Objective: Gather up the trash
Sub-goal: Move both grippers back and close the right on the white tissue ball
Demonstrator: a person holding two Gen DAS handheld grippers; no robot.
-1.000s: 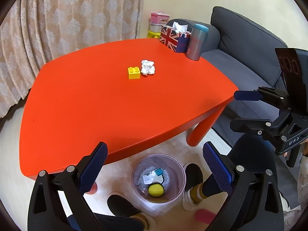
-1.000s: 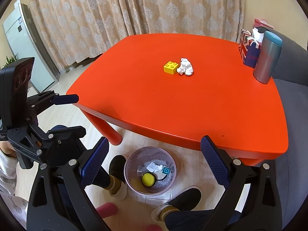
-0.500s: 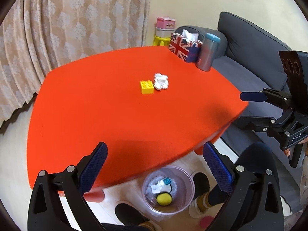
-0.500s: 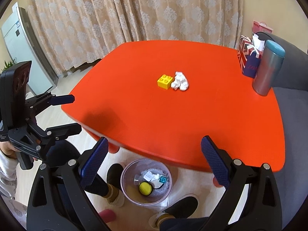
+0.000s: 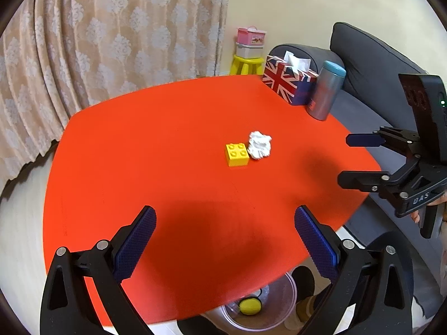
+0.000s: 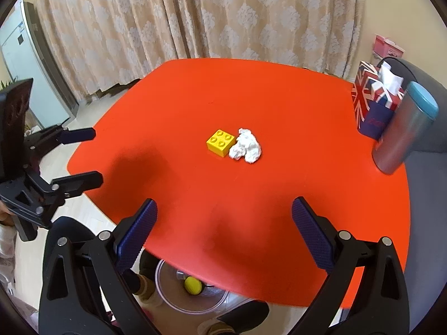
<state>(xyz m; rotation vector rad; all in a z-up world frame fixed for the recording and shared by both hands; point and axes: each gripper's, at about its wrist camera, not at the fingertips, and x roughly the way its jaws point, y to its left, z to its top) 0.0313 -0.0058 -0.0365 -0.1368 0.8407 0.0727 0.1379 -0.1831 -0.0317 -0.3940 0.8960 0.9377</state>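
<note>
Nearly at the trash: both grippers hover wide over the red table

Right beside the crumpled white paper [image 5: 259, 145], touching its left side, sits a yellow toy brick [image 5: 237, 154] near the middle of the red table [image 5: 139, 150]. A flag-patterned tissue box [image 5: 289, 83] and a grey tumbler [image 5: 325, 95] stand at the far right corner. Under the near edge, a clear waste bin [image 6: 178, 297] holds a yellow ball [image 6: 193, 285].

Both grippers hang above the near edge, pointing inward. The left gripper [image 5: 225, 244] and right gripper [image 6: 223, 240] have jaws spread wide, holding nothing. The paper lies ahead of both, well apart.
</note>
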